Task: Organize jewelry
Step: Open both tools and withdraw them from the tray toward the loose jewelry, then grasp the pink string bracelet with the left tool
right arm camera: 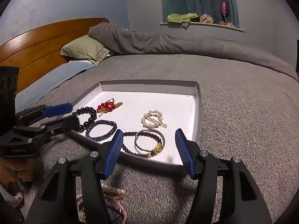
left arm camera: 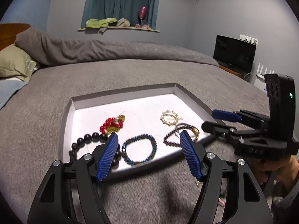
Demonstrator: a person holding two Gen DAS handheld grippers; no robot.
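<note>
Dark bead bracelet (left arm camera: 87, 140) partly hidden behind left hand-held gripper (left arm camera: 149, 156) finger.

tray (right arm camera: 197, 112) on bed (right arm camera: 243, 112) | bracelets (right arm camera: 101, 128) front-left in tray | hair clip (right arm camera: 153, 120) behind-right | pillow (right arm camera: 86, 49) far left

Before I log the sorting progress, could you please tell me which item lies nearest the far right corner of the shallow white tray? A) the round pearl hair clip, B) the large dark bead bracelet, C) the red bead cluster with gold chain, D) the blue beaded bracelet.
A: the round pearl hair clip lies closest to the far right corner of the shallow white tray.
</note>
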